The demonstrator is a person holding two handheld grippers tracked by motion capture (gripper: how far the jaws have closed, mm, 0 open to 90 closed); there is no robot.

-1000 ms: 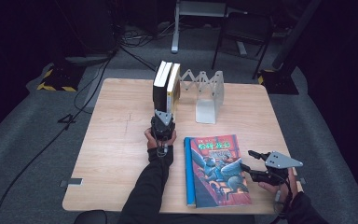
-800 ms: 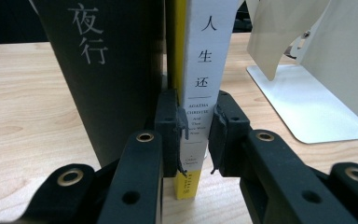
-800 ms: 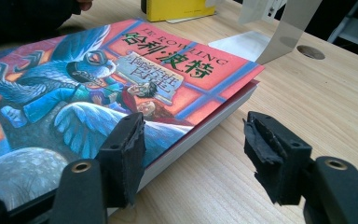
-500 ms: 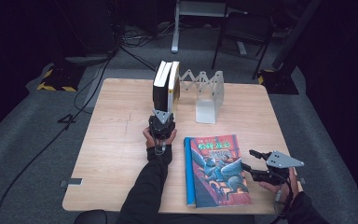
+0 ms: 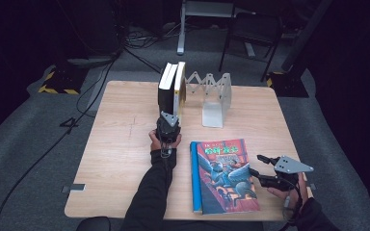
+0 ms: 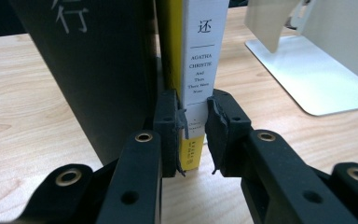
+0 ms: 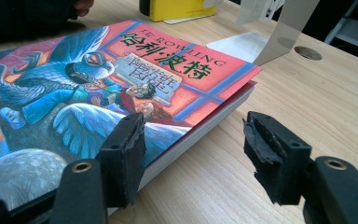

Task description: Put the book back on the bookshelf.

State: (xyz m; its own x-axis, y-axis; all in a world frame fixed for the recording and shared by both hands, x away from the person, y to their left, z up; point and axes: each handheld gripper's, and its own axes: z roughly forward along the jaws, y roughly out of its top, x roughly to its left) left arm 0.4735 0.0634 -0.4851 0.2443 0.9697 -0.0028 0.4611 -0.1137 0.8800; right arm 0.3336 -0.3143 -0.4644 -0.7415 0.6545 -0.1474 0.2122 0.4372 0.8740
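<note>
Black jaws of your left gripper pinch the white book standing by the black book, same as a second ago. Your right gripper, spread wide, has crept a little toward the colourful book lying flat, so that one looks next for the rack.

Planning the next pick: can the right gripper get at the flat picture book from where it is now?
Probably yes. The right gripper is open at the picture book's long edge, one jaw over the cover, the other over bare table; nothing lies between.
</note>
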